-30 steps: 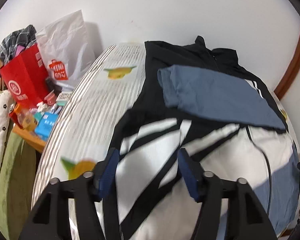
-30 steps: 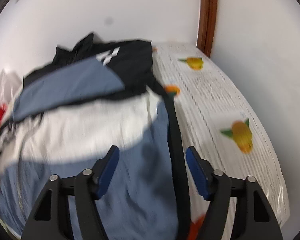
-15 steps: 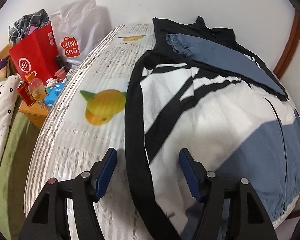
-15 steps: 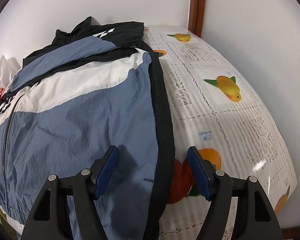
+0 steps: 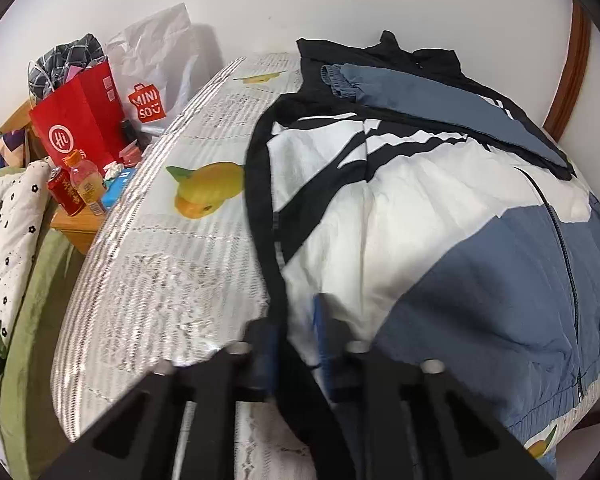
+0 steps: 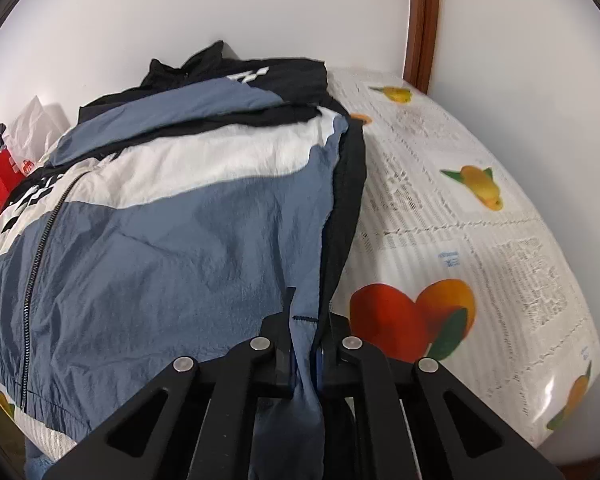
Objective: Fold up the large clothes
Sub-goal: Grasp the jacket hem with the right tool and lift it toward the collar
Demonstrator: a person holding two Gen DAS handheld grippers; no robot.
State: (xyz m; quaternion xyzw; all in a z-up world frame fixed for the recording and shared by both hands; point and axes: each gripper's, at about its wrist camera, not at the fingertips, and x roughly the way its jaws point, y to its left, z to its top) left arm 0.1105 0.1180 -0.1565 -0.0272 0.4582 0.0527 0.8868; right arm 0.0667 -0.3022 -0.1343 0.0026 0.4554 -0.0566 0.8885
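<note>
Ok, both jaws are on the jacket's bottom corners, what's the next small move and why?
Probably lift both corners together and carry the hem toward the collar: the left gripper and right gripper are shut on the jacket, which lies flat with sleeves already folded in.

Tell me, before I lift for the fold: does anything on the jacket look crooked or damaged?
Nothing stands out. The jacket lies flat, zipped, sleeve folded across the chest; left gripper and right gripper pinch its side edges.

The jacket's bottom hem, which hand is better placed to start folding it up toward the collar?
Neither alone: the left gripper and right gripper each pinch a bottom corner of the jacket, so lifting together looks best.
</note>
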